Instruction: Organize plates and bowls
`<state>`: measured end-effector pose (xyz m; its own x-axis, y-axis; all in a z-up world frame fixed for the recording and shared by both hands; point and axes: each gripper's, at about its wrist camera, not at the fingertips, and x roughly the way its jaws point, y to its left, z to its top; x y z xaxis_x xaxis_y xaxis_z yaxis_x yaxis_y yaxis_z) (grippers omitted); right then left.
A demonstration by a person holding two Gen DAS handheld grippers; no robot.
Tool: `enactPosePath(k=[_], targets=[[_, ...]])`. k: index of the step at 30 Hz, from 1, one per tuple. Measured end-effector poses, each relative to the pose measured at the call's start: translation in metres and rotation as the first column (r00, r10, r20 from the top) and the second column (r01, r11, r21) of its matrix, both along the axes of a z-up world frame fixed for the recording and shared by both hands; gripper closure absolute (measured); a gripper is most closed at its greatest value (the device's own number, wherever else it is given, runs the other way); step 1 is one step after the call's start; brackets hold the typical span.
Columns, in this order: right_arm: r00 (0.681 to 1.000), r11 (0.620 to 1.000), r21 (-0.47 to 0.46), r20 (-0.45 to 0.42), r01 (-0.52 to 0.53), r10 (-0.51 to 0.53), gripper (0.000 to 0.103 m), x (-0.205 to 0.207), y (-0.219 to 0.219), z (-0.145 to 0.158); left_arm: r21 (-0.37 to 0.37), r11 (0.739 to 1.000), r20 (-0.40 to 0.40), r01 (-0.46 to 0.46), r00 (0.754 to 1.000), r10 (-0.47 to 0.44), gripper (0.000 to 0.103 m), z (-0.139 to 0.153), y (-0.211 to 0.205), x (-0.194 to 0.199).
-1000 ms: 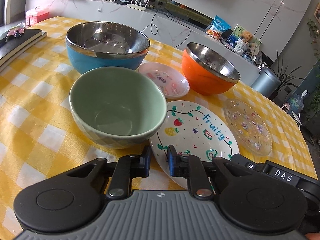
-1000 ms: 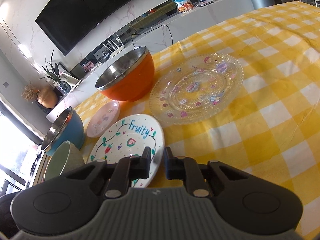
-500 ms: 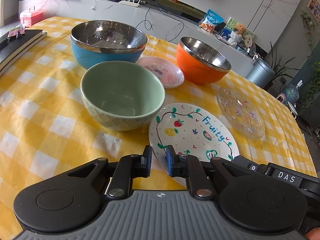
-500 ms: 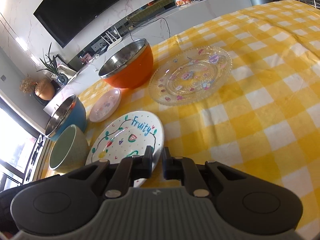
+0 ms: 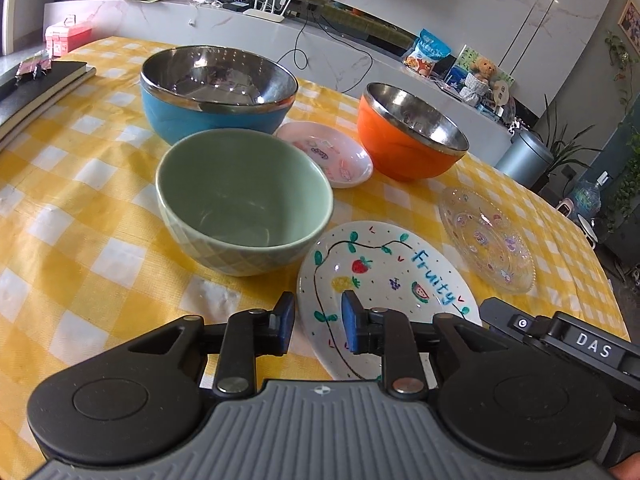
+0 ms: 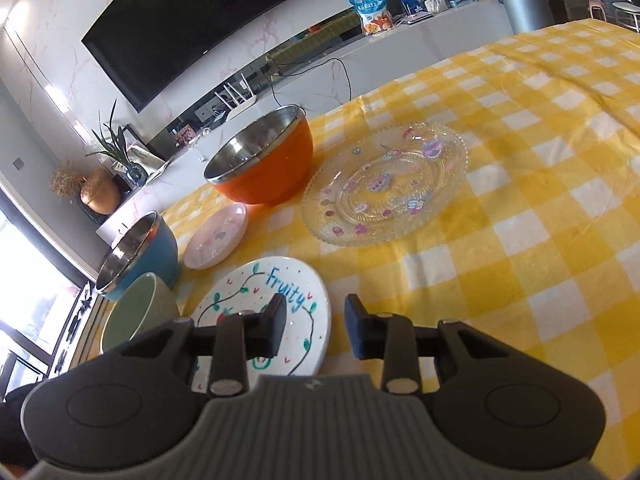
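My left tool (image 5: 316, 322) hangs low over the near edge of the Fruity plate (image 5: 384, 280), its jaws parted with nothing between them. My right tool (image 6: 316, 328) is parted too, a little wider, and also empty; it sits just to the right of that same plate (image 6: 264, 312), above the checked cloth of the bench (image 6: 540, 240).

Taking the Fruity plate as my mark: the green bowl (image 5: 244, 200) stands just to its left, near enough that I cannot tell whether the two rims touch. Behind the green bowl is the blue bowl (image 5: 218, 92). The small pink dish (image 5: 326, 152) lies beyond the plate, between the blue bowl and the orange bowl (image 5: 412, 136). The glass plate (image 5: 486, 240) lies to its right, apart from it.

My worry is the plate itself. It lies flat on the cloth, so a finger has to slip under the rim; if I come in too steep I think I will pinch the cloth and drag it, and everything standing on it shifts. If I push the plate instead of lifting, it may slide into the green bowl and knock it. Both tools are crowding one spot, so they could clash. The glass plate looks slick and brittle, and a shallow grip on its edge could let it drop.
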<state>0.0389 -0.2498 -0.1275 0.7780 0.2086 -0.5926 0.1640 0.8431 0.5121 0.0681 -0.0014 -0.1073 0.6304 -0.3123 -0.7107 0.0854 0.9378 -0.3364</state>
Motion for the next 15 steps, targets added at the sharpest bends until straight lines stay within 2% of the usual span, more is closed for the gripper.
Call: enactPosePath(k=[4,8,11,12,15], targets=[[1.000,1.000,0.011,-0.002,-0.002,0.003,0.079,0.006,-0.002,-0.007,0.003,1.000,0.008,0.000,1.000,0.000,0.075,-0.003,-0.001,0.003],[1.000,0.999,0.032,-0.007,-0.014,0.014,0.088,0.012,-0.001,-0.013,0.006,1.000,0.010,0.005,1.000,-0.005,0.075,-0.004,-0.002,0.006],[1.000,1.000,0.026,-0.005,-0.013,0.013,0.091,0.013,0.001,-0.014,0.020,1.000,0.016,-0.005,1.000,0.005,0.085,-0.004,-0.001,0.006],[1.000,1.000,0.013,-0.005,-0.013,0.013,0.095,0.012,0.002,-0.013,0.018,1.000,0.019,-0.005,1.000,0.005,0.086,-0.004,0.000,0.006],[1.000,1.000,0.017,-0.015,-0.010,0.011,0.095,0.011,0.001,-0.013,0.015,1.000,0.016,-0.005,1.000,0.005,0.086,-0.004,0.001,0.005]])
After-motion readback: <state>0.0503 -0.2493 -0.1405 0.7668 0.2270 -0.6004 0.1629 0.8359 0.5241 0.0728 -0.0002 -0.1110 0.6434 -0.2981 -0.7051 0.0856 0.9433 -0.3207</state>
